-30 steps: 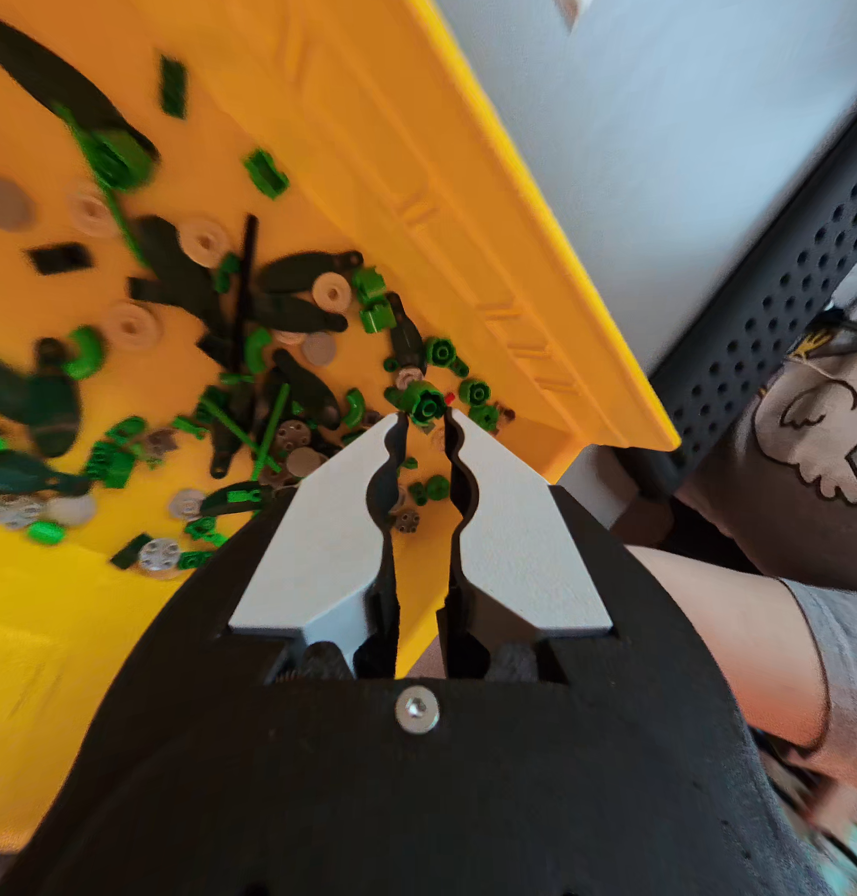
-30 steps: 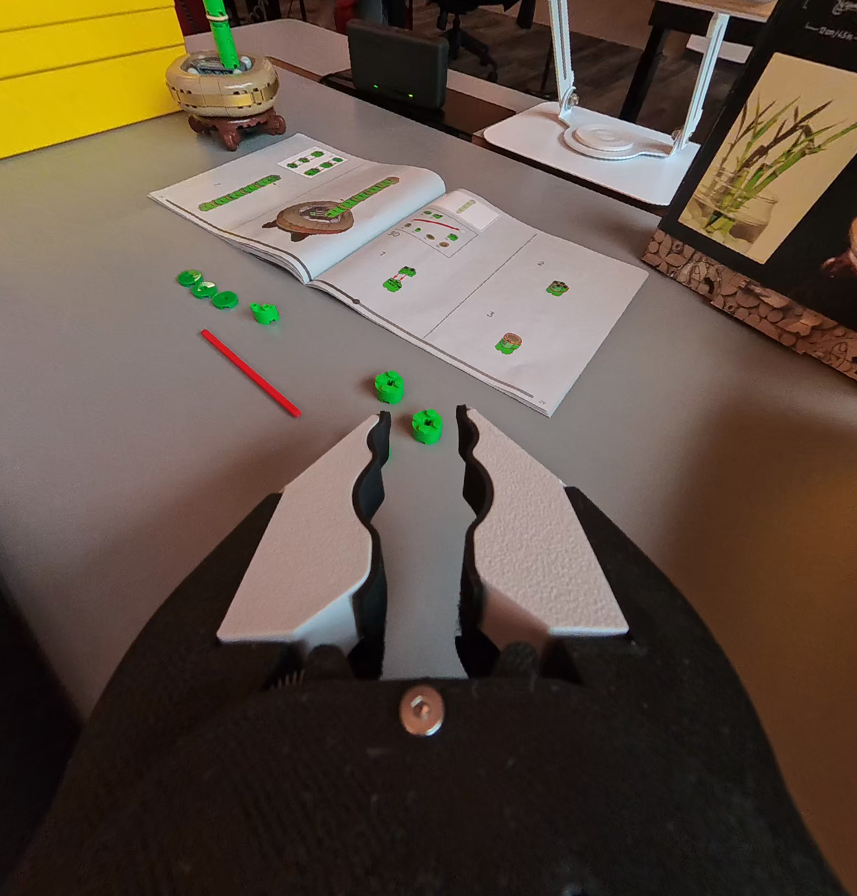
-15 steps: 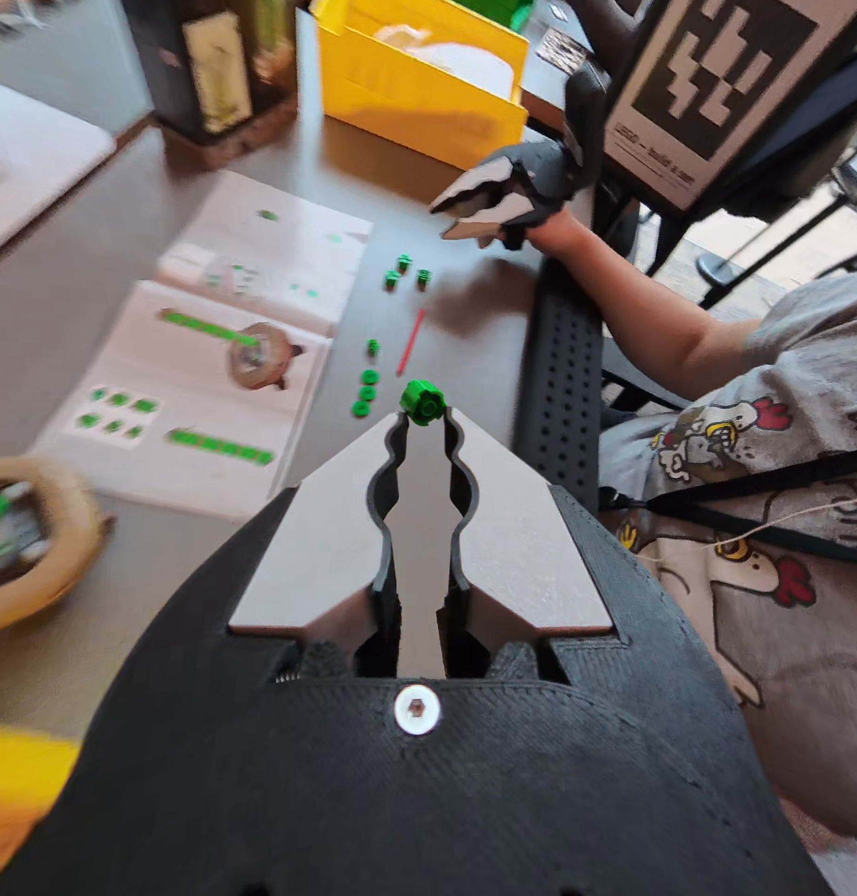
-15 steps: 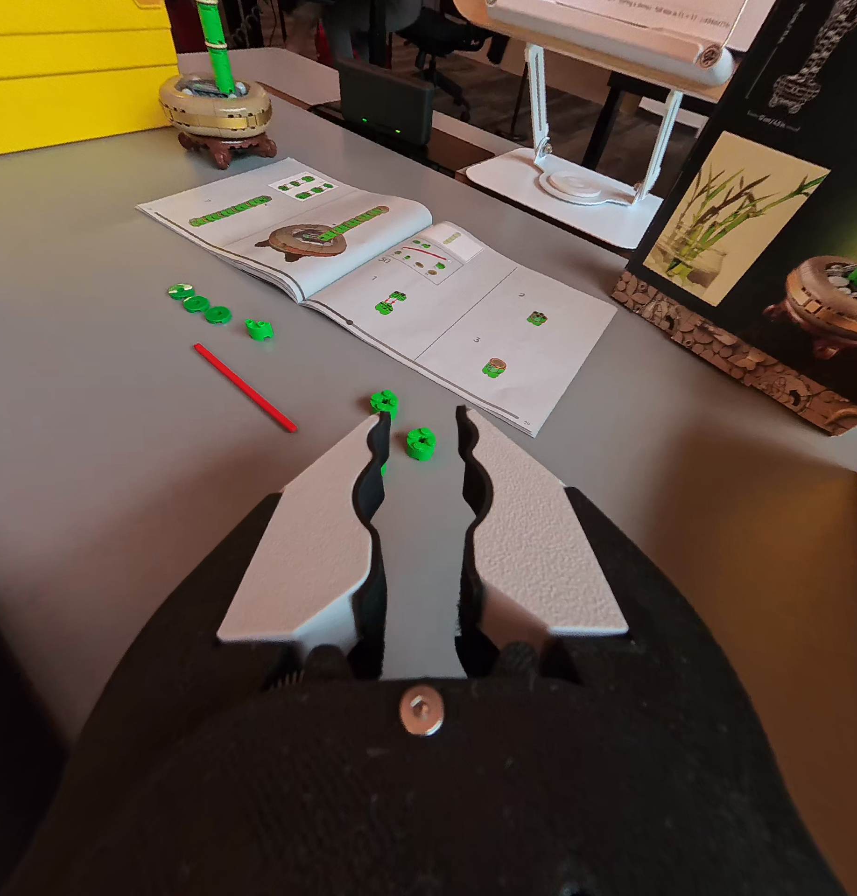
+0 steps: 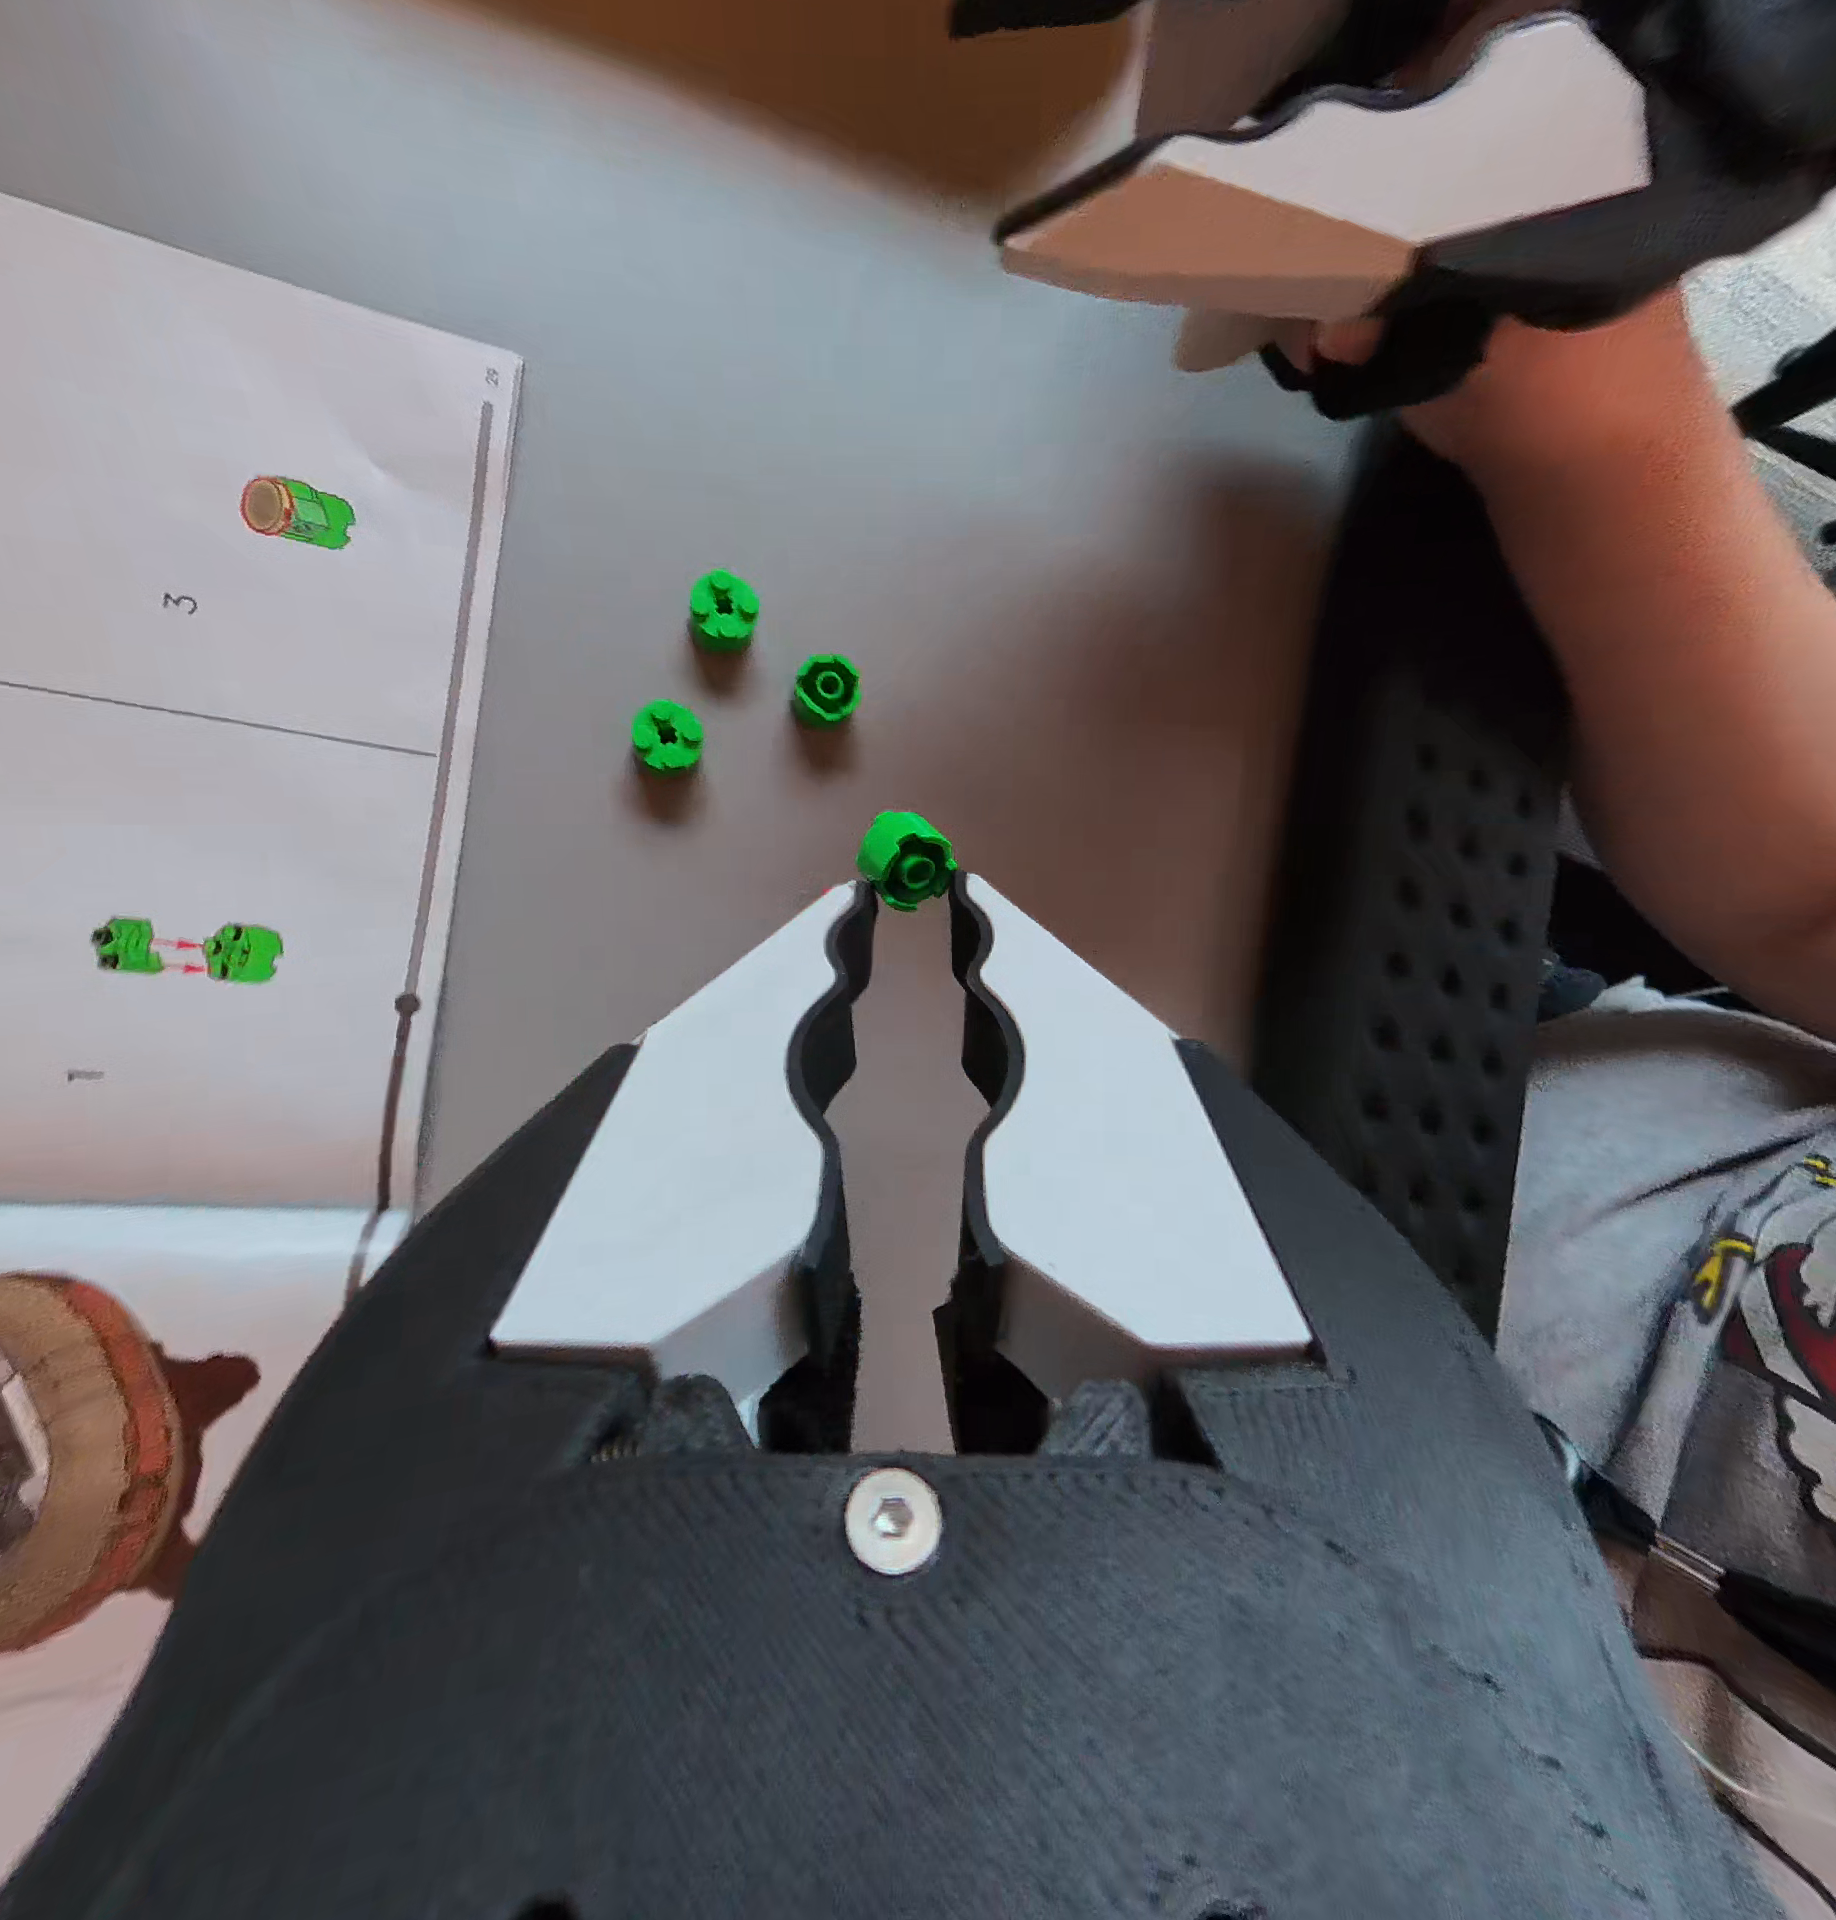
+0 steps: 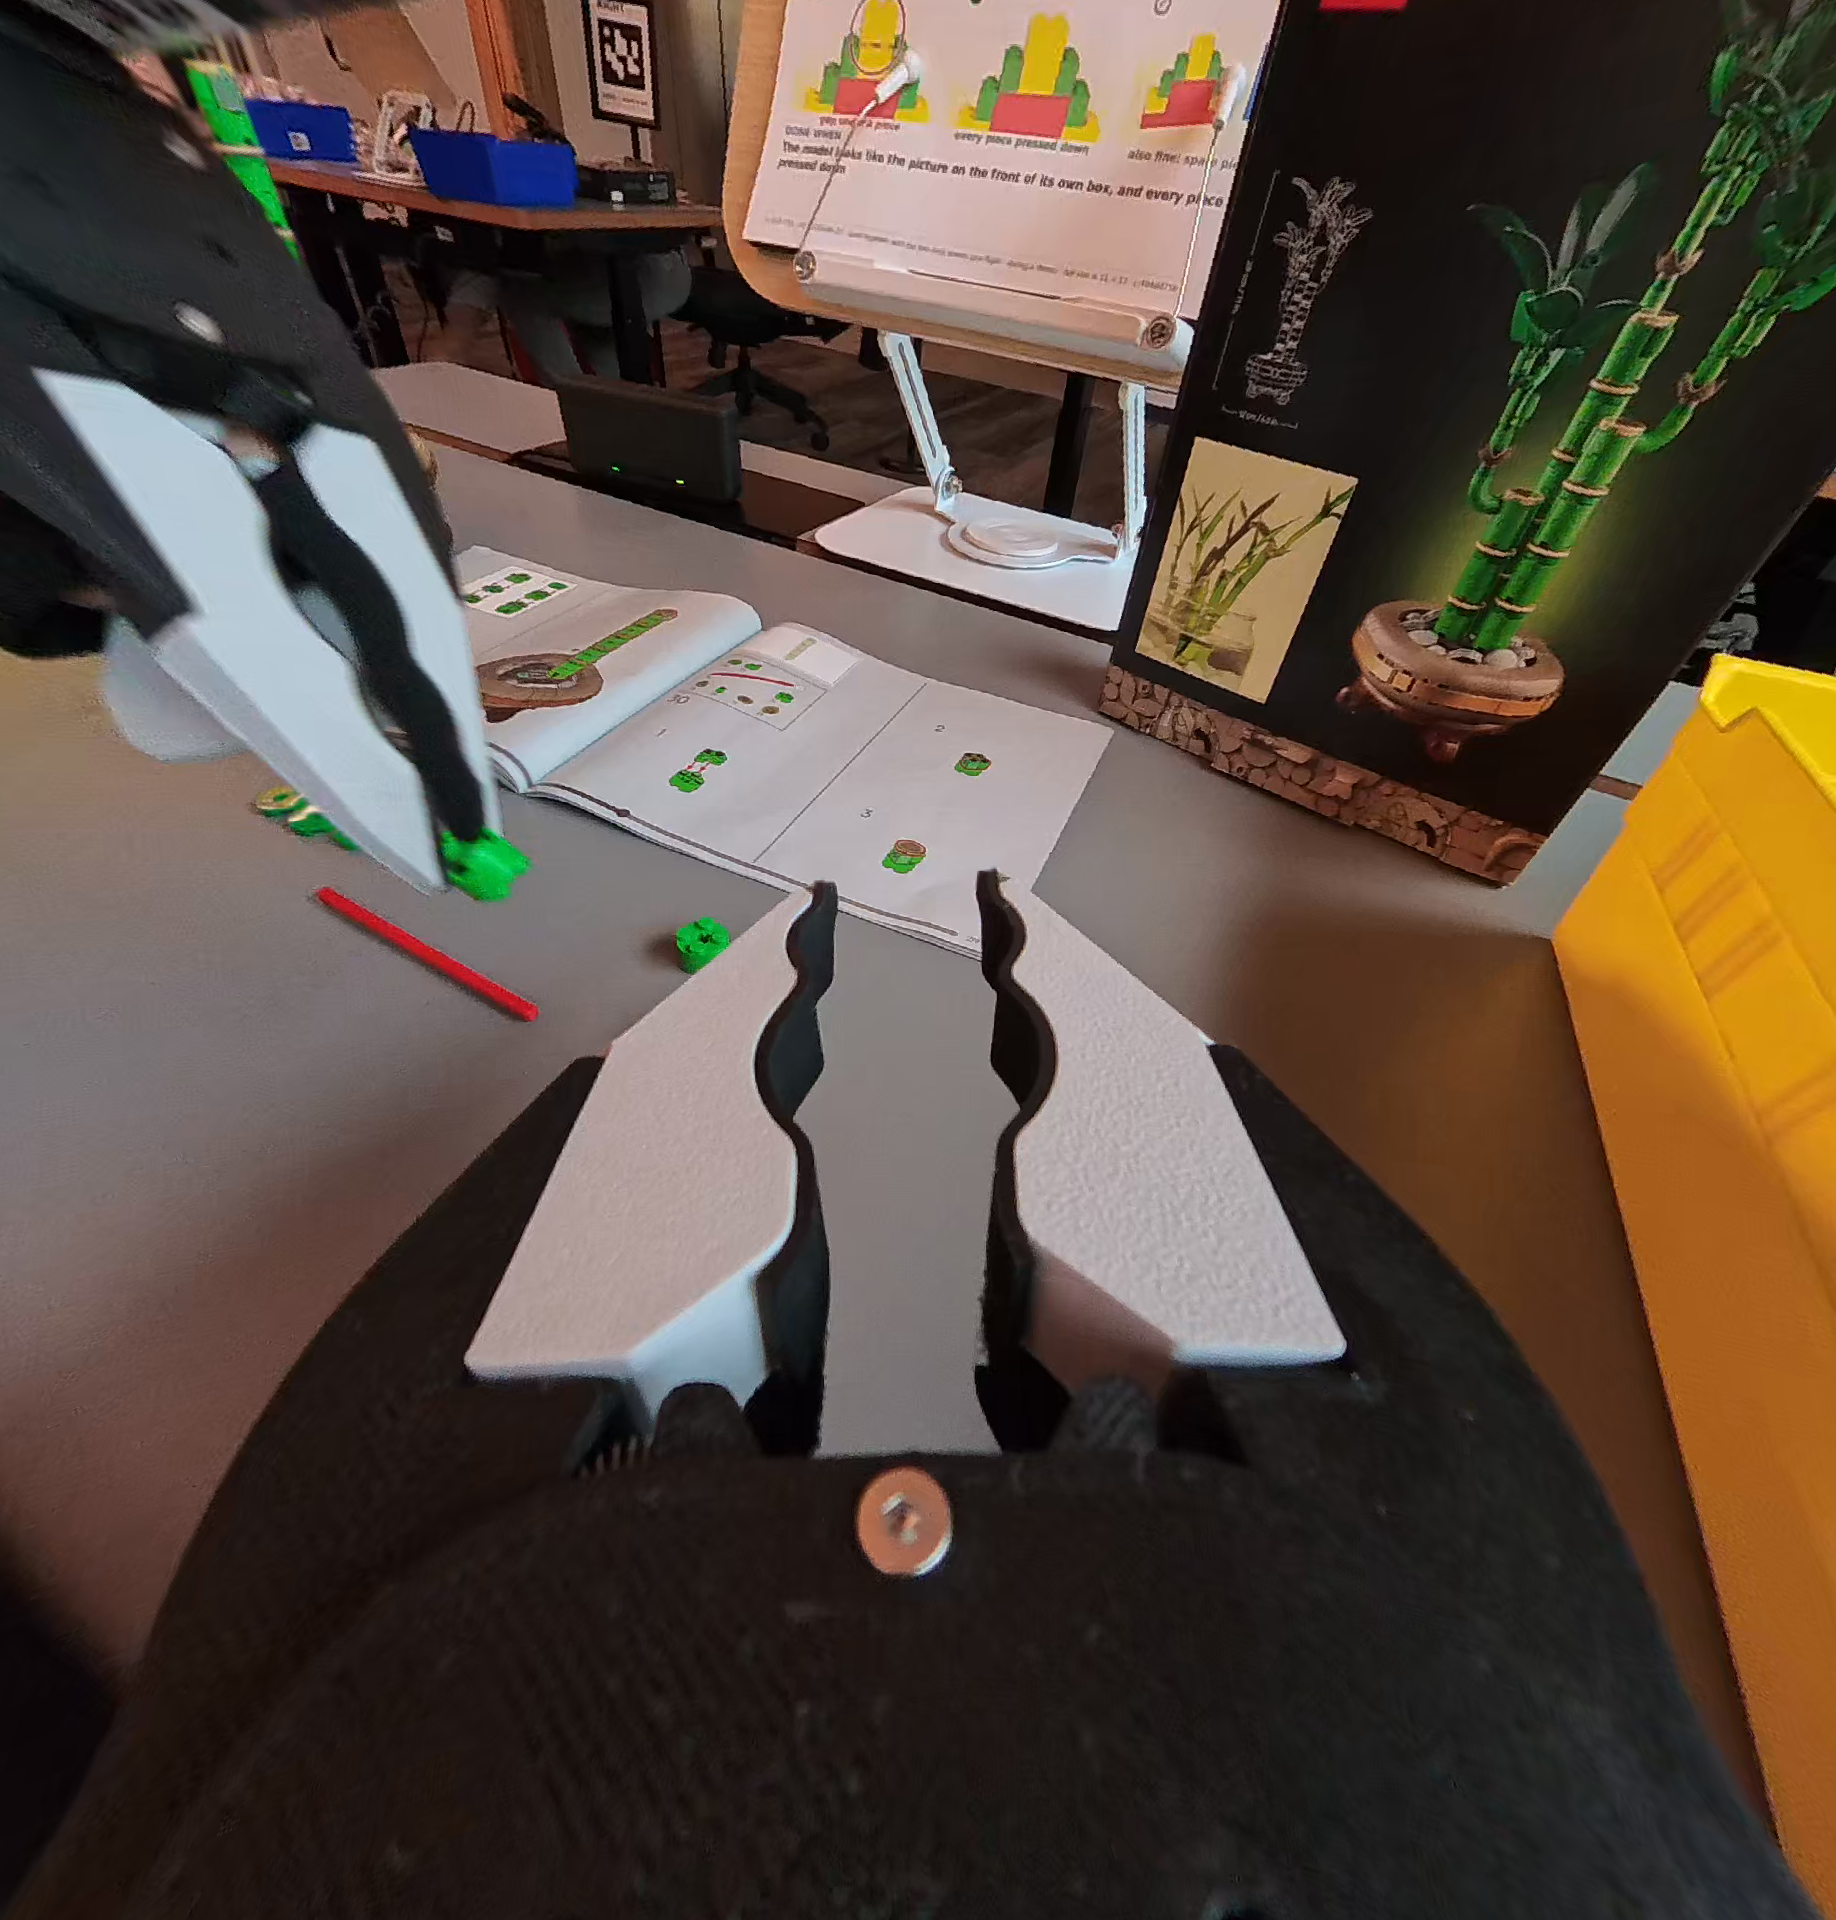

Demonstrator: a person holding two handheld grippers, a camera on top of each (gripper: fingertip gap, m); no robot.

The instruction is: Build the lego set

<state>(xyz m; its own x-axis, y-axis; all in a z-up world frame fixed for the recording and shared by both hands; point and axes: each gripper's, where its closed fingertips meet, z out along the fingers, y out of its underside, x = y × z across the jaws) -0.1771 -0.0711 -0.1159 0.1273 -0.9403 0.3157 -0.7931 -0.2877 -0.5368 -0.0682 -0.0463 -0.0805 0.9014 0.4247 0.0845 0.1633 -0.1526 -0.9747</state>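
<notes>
My left gripper (image 5: 906, 883) is shut on a green round brick (image 5: 906, 860) at its fingertips, low over the grey table (image 5: 893, 416). Three more green round bricks (image 5: 724, 611) (image 5: 826, 688) (image 5: 667, 737) lie just ahead of it. In the right wrist view the left gripper (image 6: 467, 847) comes down from the upper left with the held brick (image 6: 483, 860) near the table. My right gripper (image 6: 906, 894) is open and empty, back from the bricks. One green brick (image 6: 702, 943) lies by its left finger. A red rod (image 6: 426, 954) lies to the left.
The open instruction booklet (image 6: 841, 748) lies beyond the bricks. Small flat green pieces (image 6: 290, 810) lie at the far left. The set's box (image 6: 1516, 416) stands at the back right, a yellow bin (image 6: 1724, 1039) at the right. A white stand (image 6: 997, 540) is behind. A person's arm (image 5: 1672, 675) is at right.
My left gripper has carried the green round brick from the yellow bin of parts to the table, down beside the three loose bricks. My right gripper has drawn back toward the other yellow bin.
</notes>
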